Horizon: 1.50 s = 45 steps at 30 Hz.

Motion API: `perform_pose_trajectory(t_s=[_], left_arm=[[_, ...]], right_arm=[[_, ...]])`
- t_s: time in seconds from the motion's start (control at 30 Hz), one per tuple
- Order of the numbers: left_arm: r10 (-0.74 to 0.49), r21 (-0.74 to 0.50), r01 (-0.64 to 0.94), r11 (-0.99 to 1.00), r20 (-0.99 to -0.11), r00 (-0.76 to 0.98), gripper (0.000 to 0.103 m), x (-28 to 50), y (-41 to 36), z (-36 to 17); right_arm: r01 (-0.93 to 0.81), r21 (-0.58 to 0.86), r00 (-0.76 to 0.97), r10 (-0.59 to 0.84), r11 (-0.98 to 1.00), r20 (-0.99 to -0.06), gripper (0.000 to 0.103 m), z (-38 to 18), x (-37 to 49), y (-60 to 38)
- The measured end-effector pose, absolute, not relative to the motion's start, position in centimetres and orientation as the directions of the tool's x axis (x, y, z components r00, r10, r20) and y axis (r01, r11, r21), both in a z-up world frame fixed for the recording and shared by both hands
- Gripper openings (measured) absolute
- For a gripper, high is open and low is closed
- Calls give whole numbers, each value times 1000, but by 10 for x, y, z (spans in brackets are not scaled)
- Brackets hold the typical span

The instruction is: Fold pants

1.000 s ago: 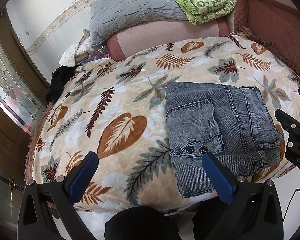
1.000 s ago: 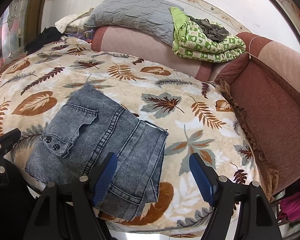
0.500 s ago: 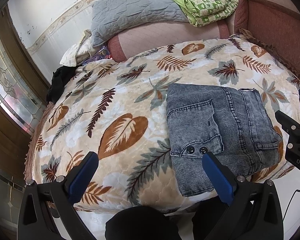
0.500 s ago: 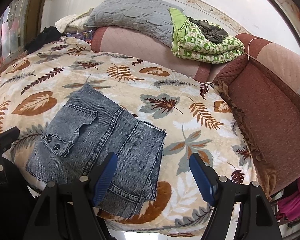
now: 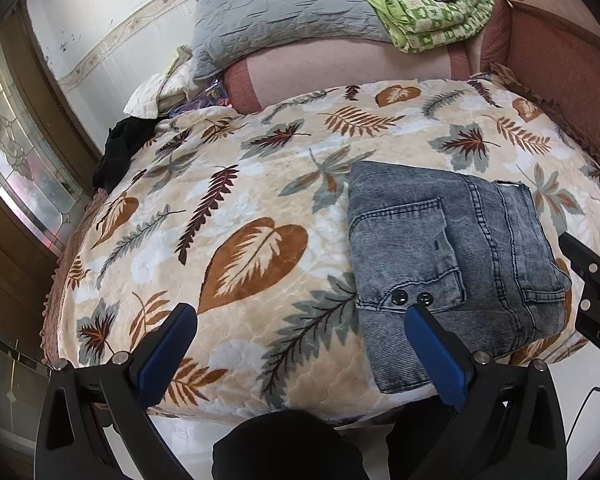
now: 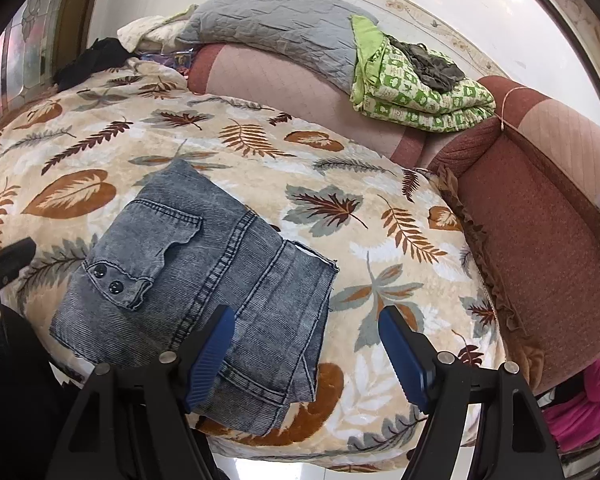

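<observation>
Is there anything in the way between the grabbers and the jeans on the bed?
Nothing visible is. The folded jeans lie alone on the leaf-print blanket, and both the right gripper and left gripper hover open just in front of them.

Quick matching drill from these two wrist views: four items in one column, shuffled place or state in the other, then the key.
1. jeans
2. grey pillow
3. green checked quilt
4. right gripper

A. jaws open, nothing between them
B. folded, near the front edge of the leaf blanket
C. topped by a dark crumpled garment
D. on the sofa back, left of the quilt

Pairs: 1-B, 2-D, 3-C, 4-A
</observation>
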<state>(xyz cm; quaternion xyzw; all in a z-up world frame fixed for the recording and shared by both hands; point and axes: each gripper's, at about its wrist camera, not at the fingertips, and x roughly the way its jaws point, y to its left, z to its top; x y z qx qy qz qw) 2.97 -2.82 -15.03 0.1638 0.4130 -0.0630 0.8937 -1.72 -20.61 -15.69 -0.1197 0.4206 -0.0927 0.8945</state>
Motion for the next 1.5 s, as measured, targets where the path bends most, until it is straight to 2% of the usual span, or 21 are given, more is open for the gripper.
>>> perform_pose_trajectory(t_s=[0.57, 1.5], left_arm=[[56, 227, 202, 953, -784, 619, 103, 37, -2, -163], [144, 346, 224, 911, -776, 614, 103, 43, -39, -168]], right_arm=[[7, -343, 616, -274, 939, -738, 78, -162, -10, -178], [68, -272, 601, -258, 960, -756, 78, -184, -9, -221]])
